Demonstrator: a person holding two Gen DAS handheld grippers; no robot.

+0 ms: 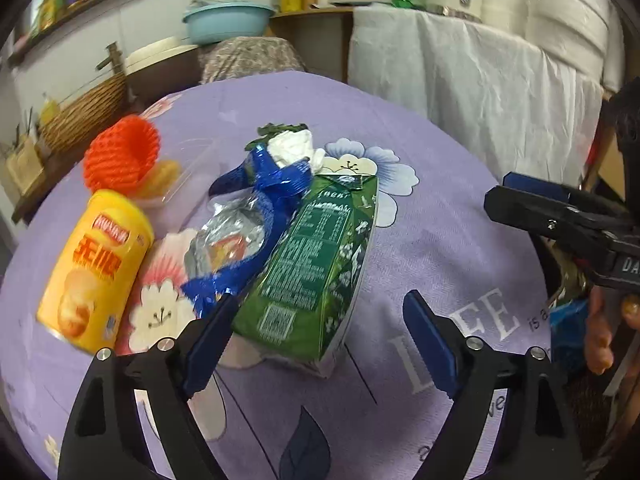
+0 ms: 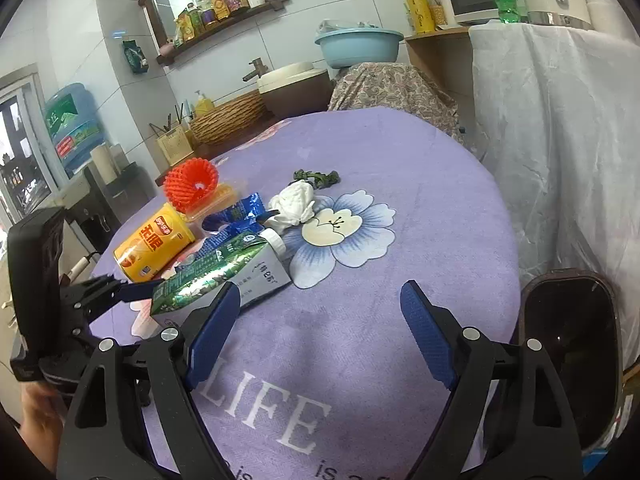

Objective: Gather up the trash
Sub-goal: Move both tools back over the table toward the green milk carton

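Observation:
A pile of trash lies on the purple flowered tablecloth [image 1: 440, 208]: a green milk carton [image 1: 316, 256] [image 2: 216, 268], a yellow chip can [image 1: 96, 264] [image 2: 154, 248] on its side, a blue foil wrapper [image 1: 272, 192] [image 2: 240, 212], a crumpled white tissue [image 1: 294, 148] [image 2: 294, 202] and an orange foam net [image 1: 120, 160] [image 2: 192, 184]. My left gripper [image 1: 320, 304] stands open at the carton's near end, with its right pad clear of the carton. My right gripper [image 2: 320, 292] is open over bare cloth, to the right of the carton.
A dark trash bin [image 2: 568, 340] stands open beside the table's right edge. A clear plastic tray [image 1: 176, 184] sits under the foam net, and a dark green scrap [image 2: 316, 178] lies behind the tissue. White-draped furniture [image 2: 560, 140] and a counter with a basket [image 2: 228, 120] ring the table.

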